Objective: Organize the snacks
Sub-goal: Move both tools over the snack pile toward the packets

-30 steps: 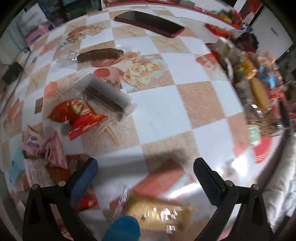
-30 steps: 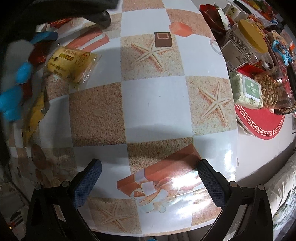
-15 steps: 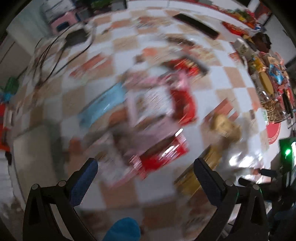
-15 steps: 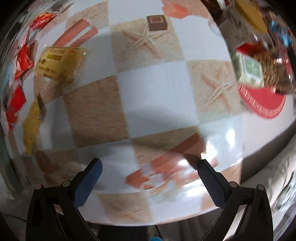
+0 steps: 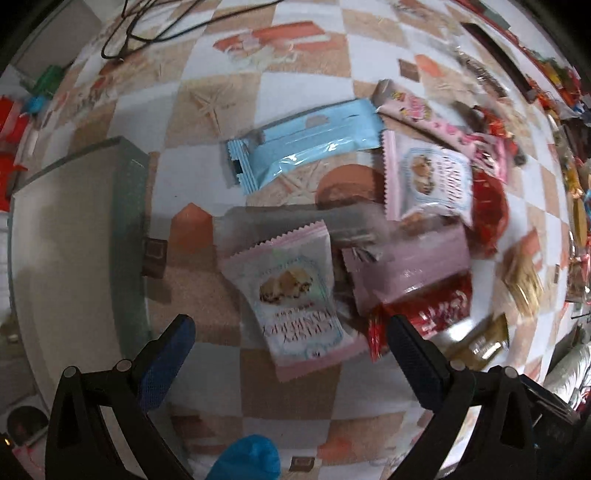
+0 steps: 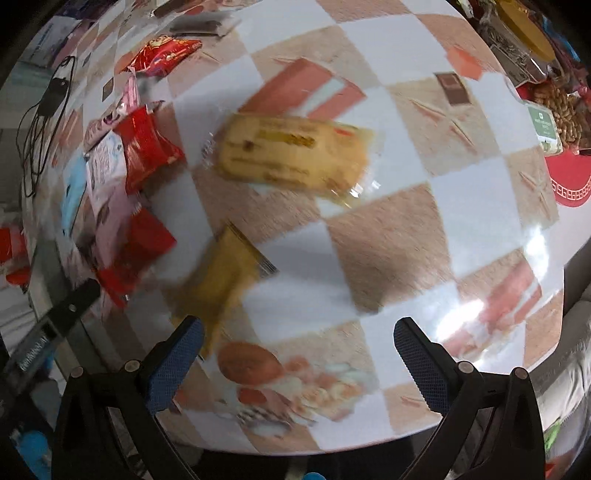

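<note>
My left gripper (image 5: 291, 350) is open and empty above a heap of snack packets. A pink-and-white cookie packet (image 5: 295, 299) lies just ahead between its fingers. Beyond are a light blue wrapper (image 5: 306, 147), a second cookie packet (image 5: 430, 177), a pink packet (image 5: 406, 262) and a red packet (image 5: 432, 310). My right gripper (image 6: 295, 350) is open and empty over the table. A yellow cake packet (image 6: 291, 155) and a small golden packet (image 6: 221, 280) lie ahead of it, with red packets (image 6: 147, 147) to the left.
A grey-green bin (image 5: 77, 240) stands left of the heap. Cables (image 5: 155, 29) lie at the far end. Jars and nut boxes (image 6: 546, 122) crowd the right table edge by a red mat (image 6: 569, 181). The table's front edge (image 6: 406, 432) is close to my right gripper.
My left gripper has swung from the far snacks to the heap beside the bin. My right gripper has turned left, bringing the yellow cake packet and golden packet toward the centre.
</note>
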Motion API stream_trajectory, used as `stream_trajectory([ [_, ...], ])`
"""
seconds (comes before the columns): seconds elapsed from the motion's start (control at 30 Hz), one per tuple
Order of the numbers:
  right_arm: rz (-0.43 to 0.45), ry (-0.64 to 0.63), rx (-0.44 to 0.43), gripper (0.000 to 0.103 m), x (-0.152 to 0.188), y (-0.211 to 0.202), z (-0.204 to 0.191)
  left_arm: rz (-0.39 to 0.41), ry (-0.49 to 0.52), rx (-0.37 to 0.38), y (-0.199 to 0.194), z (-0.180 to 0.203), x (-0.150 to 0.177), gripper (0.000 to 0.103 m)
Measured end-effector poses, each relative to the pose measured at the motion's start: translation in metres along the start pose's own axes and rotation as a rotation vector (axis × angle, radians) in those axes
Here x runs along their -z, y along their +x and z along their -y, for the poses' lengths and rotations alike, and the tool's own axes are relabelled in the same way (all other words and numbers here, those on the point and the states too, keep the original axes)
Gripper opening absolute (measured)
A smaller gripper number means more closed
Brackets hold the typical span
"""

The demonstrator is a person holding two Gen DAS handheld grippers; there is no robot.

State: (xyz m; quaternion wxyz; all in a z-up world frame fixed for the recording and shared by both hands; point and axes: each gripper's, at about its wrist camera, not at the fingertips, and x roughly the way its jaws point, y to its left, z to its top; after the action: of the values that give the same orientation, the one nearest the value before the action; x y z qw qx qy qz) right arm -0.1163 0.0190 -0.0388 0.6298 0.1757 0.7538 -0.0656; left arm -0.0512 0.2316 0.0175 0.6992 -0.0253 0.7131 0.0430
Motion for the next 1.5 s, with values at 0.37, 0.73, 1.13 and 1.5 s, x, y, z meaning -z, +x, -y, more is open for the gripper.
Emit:
stream_trajectory([
  [0.37,-0.041,-0.071,0.046,0.103,-0.015,0.015,-0.025,-0.031,-0.033,-0.007,0.03,-0.036,0.019,0.103],
  [0.73,-0.027,-0.166,0.171,0.103,0.006,0.012,-0.026,-0.011,0.014,-0.005,0.044,-0.033,0.001,0.103],
  [1.13,0.011,-0.419,0.162,0.103,0.002,-0.009,-0.09,-0.037,0.021,-0.001,0.044,-0.031,0.0,0.103],
  [1.5,-0.002,-0.516,0.219,0.103,0.013,0.015,-0.136,-0.009,0.02,0.001,0.045,-0.033,0.0,0.103],
])
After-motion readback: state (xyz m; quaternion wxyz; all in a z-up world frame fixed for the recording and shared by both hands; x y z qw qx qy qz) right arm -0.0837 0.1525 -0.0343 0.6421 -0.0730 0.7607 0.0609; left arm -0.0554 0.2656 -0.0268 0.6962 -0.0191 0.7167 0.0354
